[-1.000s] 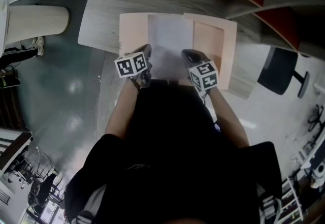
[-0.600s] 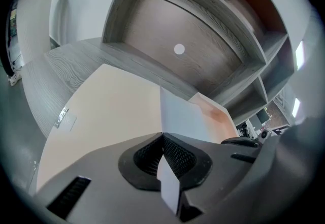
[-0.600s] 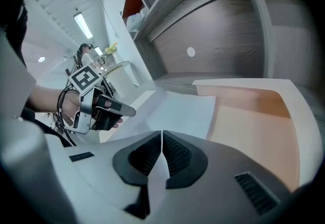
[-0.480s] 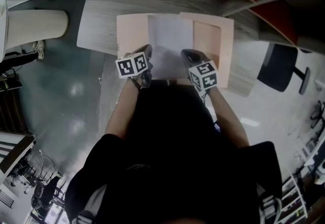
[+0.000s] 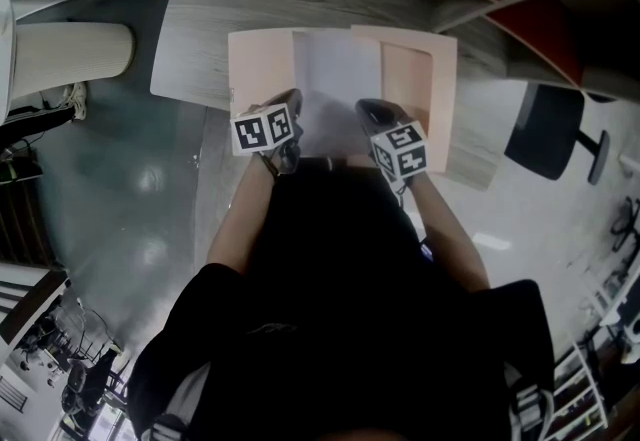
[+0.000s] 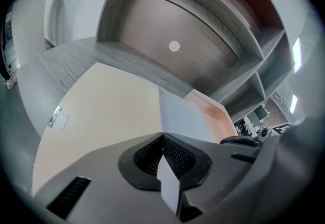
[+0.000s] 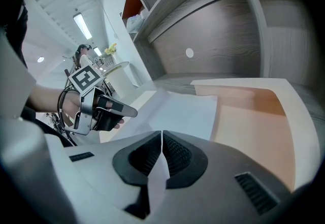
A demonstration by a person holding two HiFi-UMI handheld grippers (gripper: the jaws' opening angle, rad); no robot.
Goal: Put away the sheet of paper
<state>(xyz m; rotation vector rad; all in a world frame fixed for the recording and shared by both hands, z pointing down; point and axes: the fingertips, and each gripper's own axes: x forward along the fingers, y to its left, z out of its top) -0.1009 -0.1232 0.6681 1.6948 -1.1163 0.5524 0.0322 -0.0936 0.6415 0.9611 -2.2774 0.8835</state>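
Sheet of paper (image 5: 335, 79) held over the peach folder (image 5: 257, 64)
Its near edge is pinched in the closed jaws of the left gripper (image 6: 162, 139) and right gripper (image 7: 161, 140); the folder is laid open on a grey desk (image 5: 195, 54).

One sheet (image 5: 335, 79), one folder (image 5: 258, 69), two grippers: left gripper (image 6: 162, 139) and right gripper (image 7: 161, 136).
The folder shows two peach leaves, and one grey surface (image 5: 195, 59) carries it. Each gripper has two fingers (image 6: 179, 156), four in all, and one marker cube, making two marker cubes (image 5: 265, 129). There is also one black chair (image 5: 545, 134), one pale column (image 5: 70, 49), and one person, with two forearms (image 5: 235, 219) in view.
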